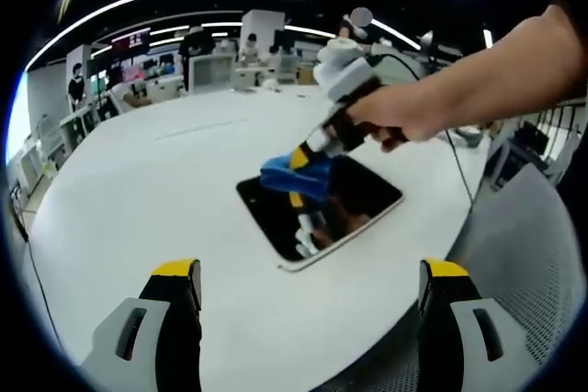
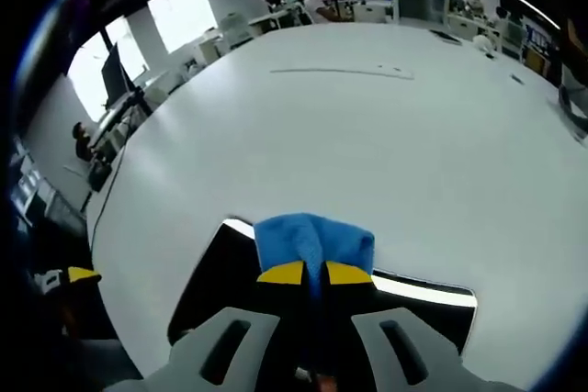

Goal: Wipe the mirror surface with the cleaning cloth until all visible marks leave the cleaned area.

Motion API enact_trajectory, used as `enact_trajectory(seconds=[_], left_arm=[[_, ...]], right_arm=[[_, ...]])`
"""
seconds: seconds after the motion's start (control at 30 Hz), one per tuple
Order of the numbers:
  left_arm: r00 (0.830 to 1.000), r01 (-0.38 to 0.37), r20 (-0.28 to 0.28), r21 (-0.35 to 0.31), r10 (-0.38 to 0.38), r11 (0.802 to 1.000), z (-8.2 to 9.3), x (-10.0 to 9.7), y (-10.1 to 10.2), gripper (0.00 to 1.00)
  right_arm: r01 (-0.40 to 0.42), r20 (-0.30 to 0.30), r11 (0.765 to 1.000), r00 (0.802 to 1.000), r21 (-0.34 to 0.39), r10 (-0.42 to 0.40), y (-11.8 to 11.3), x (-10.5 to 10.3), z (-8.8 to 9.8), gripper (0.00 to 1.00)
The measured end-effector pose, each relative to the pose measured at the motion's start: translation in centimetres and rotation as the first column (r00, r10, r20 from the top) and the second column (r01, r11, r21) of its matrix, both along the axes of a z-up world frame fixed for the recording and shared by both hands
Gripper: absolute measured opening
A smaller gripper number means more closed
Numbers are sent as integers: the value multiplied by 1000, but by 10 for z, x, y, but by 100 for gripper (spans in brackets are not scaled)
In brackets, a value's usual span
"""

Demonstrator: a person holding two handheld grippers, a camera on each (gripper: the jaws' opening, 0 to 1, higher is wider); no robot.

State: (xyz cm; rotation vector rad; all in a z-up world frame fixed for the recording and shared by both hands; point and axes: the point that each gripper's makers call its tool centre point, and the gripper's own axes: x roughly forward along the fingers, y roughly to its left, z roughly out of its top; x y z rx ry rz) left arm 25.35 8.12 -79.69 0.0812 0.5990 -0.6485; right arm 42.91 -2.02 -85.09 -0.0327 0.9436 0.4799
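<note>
The right gripper [image 2: 314,274] had its jaws clamped together on a blue cloth [image 2: 314,234], which pressed against the dark mirror [image 1: 322,208]. In the left gripper view a hand [image 1: 404,117] held that gripper over the glass. The mirror lay flat on a white table [image 1: 138,199]. The left gripper [image 1: 312,286] hovered near the mirror's edge, jaws wide apart, holding nothing.

My cloth [image 2: 314,238] looked soft, blue and matt. The mirror [image 1: 354,204] was dark and glossy. The white table [image 1: 165,190] appeared smooth and matt.
</note>
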Motion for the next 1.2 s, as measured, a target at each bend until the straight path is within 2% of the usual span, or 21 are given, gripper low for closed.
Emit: enact_trajectory(seconds=[0.6, 0.97, 1.2], left_arm=[[1000, -19, -2, -2, 19, 1000, 0, 1, 3, 99], [1000, -17, -5, 4, 17, 1000, -4, 2, 4, 99], [1000, -10, -7, 6, 10, 1000, -5, 2, 3, 99]], right_arm=[[-92, 14, 996, 996, 3, 92, 48, 2, 0, 2], [-130, 16, 991, 991, -5, 130, 63, 5, -1, 2], [-140, 27, 990, 990, -14, 140, 62, 4, 0, 2]])
